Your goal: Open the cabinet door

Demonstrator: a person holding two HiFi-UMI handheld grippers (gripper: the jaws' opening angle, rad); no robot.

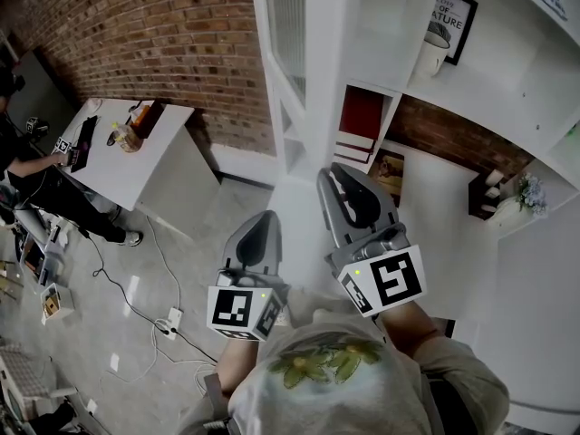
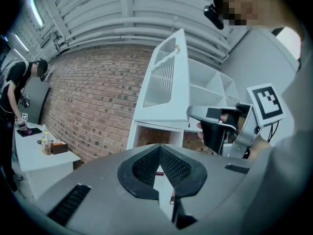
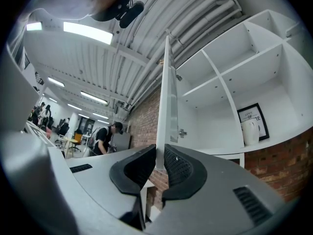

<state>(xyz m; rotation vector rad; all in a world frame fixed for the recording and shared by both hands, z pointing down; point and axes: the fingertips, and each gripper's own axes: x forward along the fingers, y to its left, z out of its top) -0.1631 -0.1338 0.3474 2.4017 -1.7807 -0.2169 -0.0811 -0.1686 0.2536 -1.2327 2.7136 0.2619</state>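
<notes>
- Since the right tongs [image 3: 157,166] are pinched onto the thin free edge of the cabinet door [image 3: 165,97], which stands swung well out from the shelves [image 3: 244,82], I'd follow the hinge arc rather than yank straight back.
- Keep the grip square on that edge. My guess is it slips off if the wrist twists.
- Left tongs [image 2: 159,153] are closed on nothing and hang just beside the right ones, so keep them out of the swing.
- Room-wise, the brick wall [image 1: 136,25] sits behind the door on the hinge side. I reckon that's the limit.
- The white surface [image 1: 149,157] is well apart, but there's a power strip [image 1: 169,319] on the floor near your feet, so mind your step.
</notes>
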